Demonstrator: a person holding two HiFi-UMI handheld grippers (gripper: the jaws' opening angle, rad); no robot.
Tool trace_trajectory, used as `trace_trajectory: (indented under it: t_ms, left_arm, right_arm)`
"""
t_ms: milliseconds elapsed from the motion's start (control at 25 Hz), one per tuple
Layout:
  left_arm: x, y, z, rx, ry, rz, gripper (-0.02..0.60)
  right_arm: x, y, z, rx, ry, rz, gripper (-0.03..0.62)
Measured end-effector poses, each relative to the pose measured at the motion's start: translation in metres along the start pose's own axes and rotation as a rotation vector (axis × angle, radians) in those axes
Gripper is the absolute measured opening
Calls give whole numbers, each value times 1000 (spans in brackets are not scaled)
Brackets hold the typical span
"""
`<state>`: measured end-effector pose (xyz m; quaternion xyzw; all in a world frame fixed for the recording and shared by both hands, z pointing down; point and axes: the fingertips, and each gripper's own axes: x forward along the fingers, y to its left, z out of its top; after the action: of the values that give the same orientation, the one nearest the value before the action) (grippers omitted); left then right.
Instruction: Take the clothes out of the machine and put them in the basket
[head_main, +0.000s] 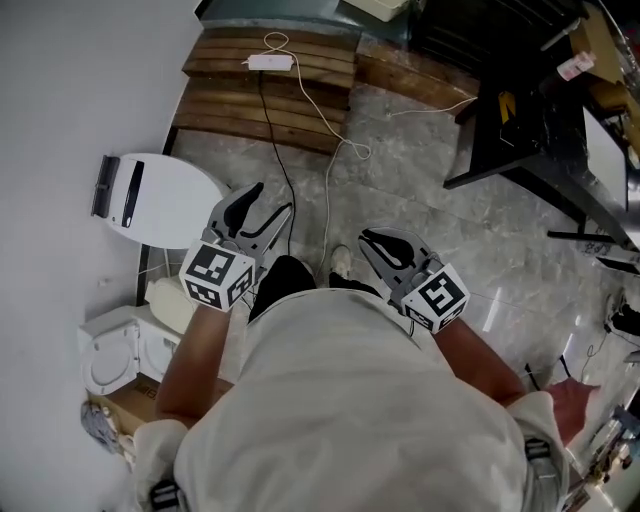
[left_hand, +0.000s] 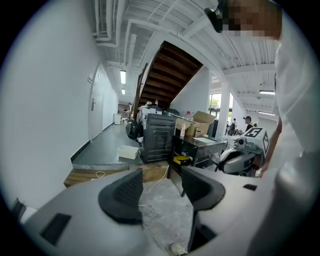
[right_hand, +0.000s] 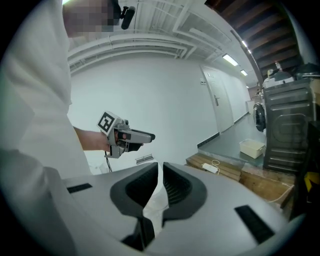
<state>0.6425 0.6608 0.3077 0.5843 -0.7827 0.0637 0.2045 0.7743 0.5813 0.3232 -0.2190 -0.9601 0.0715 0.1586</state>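
Observation:
No loose clothes and no basket show in any view. My left gripper (head_main: 272, 198) (left_hand: 162, 175) hangs over the grey stone floor with its jaws open and nothing between them. It also shows side-on in the right gripper view, as the left gripper (right_hand: 150, 135). My right gripper (head_main: 366, 238) (right_hand: 161, 167) is shut, with only a thin slit between its pads and nothing held. A white round-fronted machine (head_main: 165, 200) stands against the wall just left of the left gripper. A dark metal machine (left_hand: 157, 135) (right_hand: 290, 125) stands further off.
A wooden pallet (head_main: 270, 90) lies ahead with a white power strip (head_main: 270, 62) on it and cables (head_main: 328, 180) trailing across the floor. A black table frame (head_main: 530, 130) stands at the right. A small white appliance (head_main: 110, 355) and a box sit by the wall.

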Motion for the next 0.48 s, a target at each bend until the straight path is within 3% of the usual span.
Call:
trace_trajectory:
  t_ms: [280,480]
  left_arm:
    - [16,18,15,-7,12,57,253]
    - [28,54,28,-22,-10,70,255]
  right_arm:
    - [2,-24,-12,53,-5,7,14]
    - [29,-42,-2,36,5,-3,14]
